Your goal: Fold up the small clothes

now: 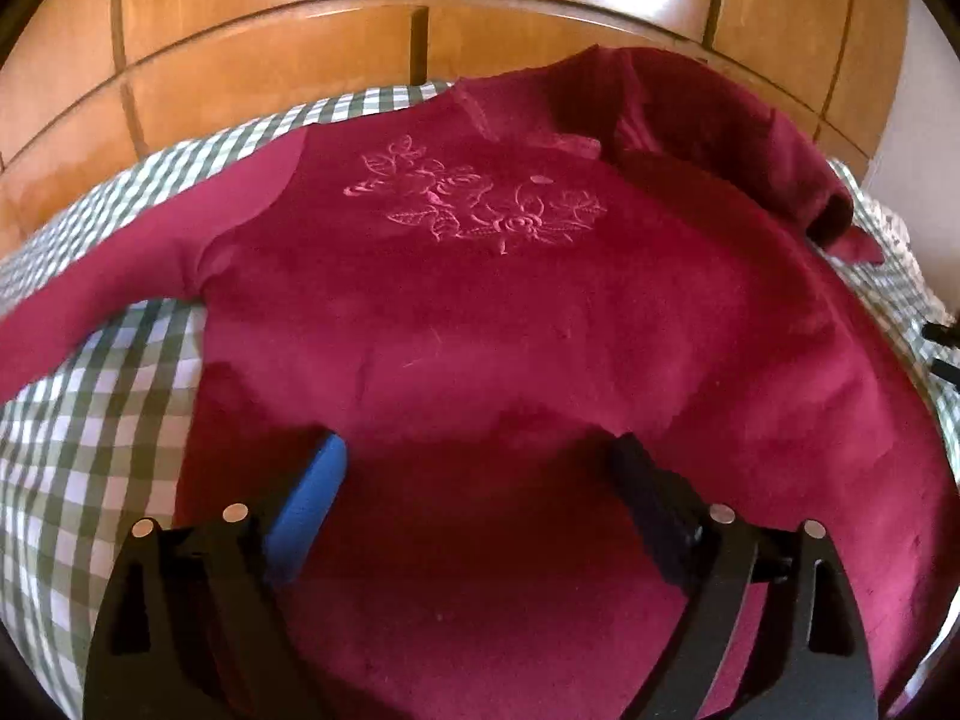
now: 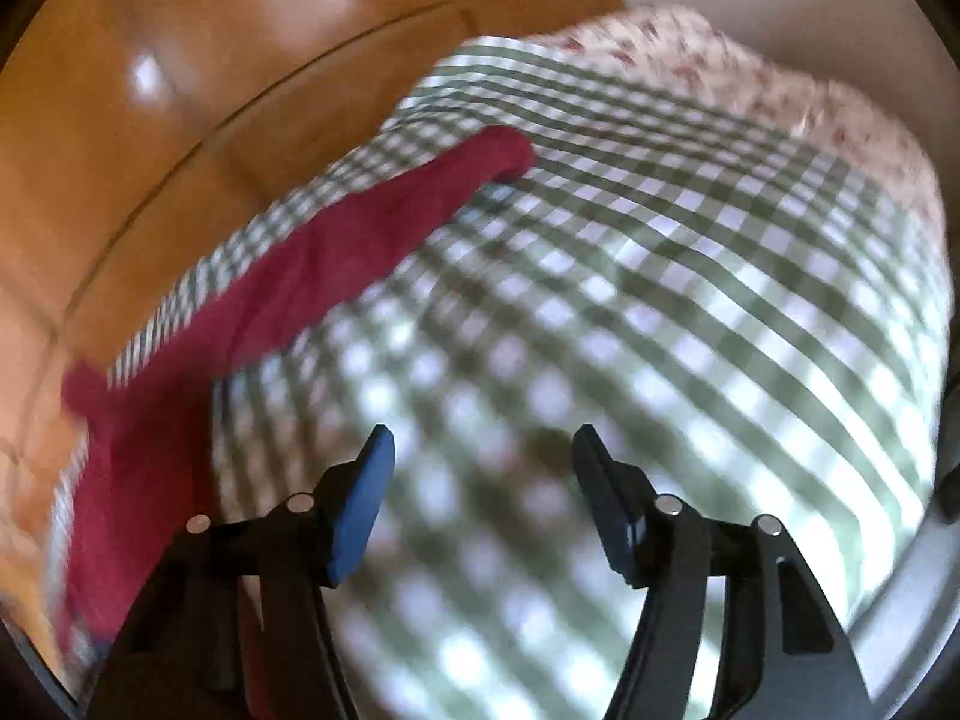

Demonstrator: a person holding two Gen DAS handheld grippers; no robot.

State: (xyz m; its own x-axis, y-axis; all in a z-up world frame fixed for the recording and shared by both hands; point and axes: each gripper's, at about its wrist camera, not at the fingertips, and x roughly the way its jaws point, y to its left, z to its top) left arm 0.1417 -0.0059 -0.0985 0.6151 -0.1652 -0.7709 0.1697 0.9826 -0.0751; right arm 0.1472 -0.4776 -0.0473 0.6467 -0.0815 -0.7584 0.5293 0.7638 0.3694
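Folding has barely begun: the red top [image 1: 480, 312] lies spread ahead of the left hand-held gripper [image 1: 480, 474], one sleeve [image 2: 336, 264] left of the right hand-held gripper [image 2: 483, 456]. Both stand apart, empty.

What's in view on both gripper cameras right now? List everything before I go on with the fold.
top: one, dark red with pink flower embroidery on the chest, lying front up on the checked cloth, far side bunched up.
sleeve: one, dark red, stretched out across the checked cloth in the right wrist view.
checked cloth: one, green and white, spread under the top.
floral fabric: one, pale with small reddish print, at the far edge of the checked cloth.
wooden panels: several, glossy orange-brown, behind everything.
left gripper: one, black with a blue pad, open over the top's lower part.
right gripper: one, black with a blue pad, open over bare checked cloth, holding nothing.
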